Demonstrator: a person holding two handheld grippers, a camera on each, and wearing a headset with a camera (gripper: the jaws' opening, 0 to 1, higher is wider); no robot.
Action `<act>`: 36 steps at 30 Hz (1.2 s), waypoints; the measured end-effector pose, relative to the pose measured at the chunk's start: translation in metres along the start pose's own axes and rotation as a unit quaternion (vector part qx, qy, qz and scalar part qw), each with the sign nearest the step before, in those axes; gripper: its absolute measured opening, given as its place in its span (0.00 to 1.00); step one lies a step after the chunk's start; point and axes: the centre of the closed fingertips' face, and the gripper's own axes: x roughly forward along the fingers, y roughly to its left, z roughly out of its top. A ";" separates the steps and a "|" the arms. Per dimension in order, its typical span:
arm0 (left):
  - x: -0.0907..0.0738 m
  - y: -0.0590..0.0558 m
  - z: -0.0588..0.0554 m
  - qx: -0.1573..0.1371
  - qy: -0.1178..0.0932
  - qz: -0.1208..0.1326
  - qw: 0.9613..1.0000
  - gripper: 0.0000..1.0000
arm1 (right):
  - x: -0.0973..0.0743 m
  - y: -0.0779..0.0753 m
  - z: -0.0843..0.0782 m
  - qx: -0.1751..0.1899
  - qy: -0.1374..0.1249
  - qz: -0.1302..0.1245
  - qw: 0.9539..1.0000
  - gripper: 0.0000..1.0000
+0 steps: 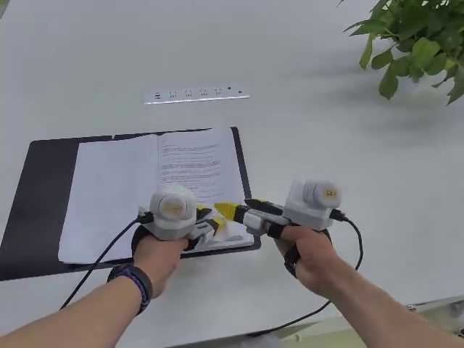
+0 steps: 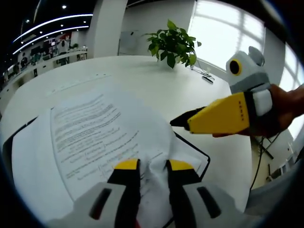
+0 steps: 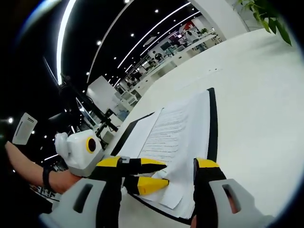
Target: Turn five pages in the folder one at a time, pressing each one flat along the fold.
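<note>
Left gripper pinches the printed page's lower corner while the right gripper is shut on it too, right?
No. The right gripper is open, fingers apart, as the right gripper view shows. The left gripper does pinch the printed page by its lower corner.

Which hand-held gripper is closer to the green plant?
Right. The right hand-held gripper is at the folder's right edge, on the plant's side; the left hand-held gripper pinches the page's lower corner, farther away.

my left gripper: jaws drawn close on a page corner | my right gripper: jaws wide apart, tips aimed at the left one, just beside it
</note>
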 end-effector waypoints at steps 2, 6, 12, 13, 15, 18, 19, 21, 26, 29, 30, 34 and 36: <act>0.000 0.000 0.000 0.000 0.000 0.000 1.000 0.21 | 0.003 -0.001 0.002 0.008 -0.003 0.001 1.000 0.59; -0.001 -0.002 -0.001 0.003 0.001 -0.004 1.000 0.23 | 0.006 0.000 0.004 0.026 -0.008 0.010 1.000 0.49; -0.004 -0.005 -0.003 0.008 0.011 -0.018 1.000 0.28 | 0.004 -0.002 0.008 0.026 -0.019 0.007 0.999 0.43; -0.004 -0.005 -0.003 0.008 0.012 -0.019 1.000 0.29 | 0.004 -0.002 0.008 0.026 -0.020 0.006 0.999 0.41; -0.006 -0.004 -0.002 0.005 0.014 -0.019 1.000 0.33 | 0.003 -0.003 0.009 0.027 -0.020 0.005 0.999 0.39; -0.012 -0.004 0.000 0.004 0.014 -0.018 1.000 0.38 | 0.000 -0.003 0.010 0.028 -0.023 0.004 0.999 0.33; -0.014 -0.004 0.001 0.005 0.014 -0.018 1.000 0.39 | -0.001 -0.002 0.010 0.031 -0.025 0.005 0.999 0.30; -0.018 -0.004 0.002 0.005 0.011 -0.016 1.000 0.41 | -0.002 -0.001 0.009 0.038 -0.028 0.007 0.999 0.23; -0.030 -0.006 0.004 0.021 0.009 -0.012 1.000 0.45 | -0.006 0.000 0.001 0.048 -0.029 0.007 0.998 0.07; -0.038 -0.007 0.007 0.026 0.000 -0.007 1.000 0.48 | -0.007 0.002 -0.002 0.058 -0.032 0.009 0.998 0.02; -0.039 -0.006 0.008 0.026 -0.002 -0.006 1.000 0.48 | -0.008 0.005 -0.003 0.060 -0.033 0.013 0.998 0.00; -0.048 -0.005 0.015 0.018 -0.017 0.002 1.000 0.49 | -0.007 0.009 -0.005 0.064 -0.029 0.014 0.997 0.00; -0.053 -0.007 0.018 0.017 -0.024 0.003 1.000 0.50 | -0.008 0.010 -0.006 0.064 -0.031 0.012 0.997 0.00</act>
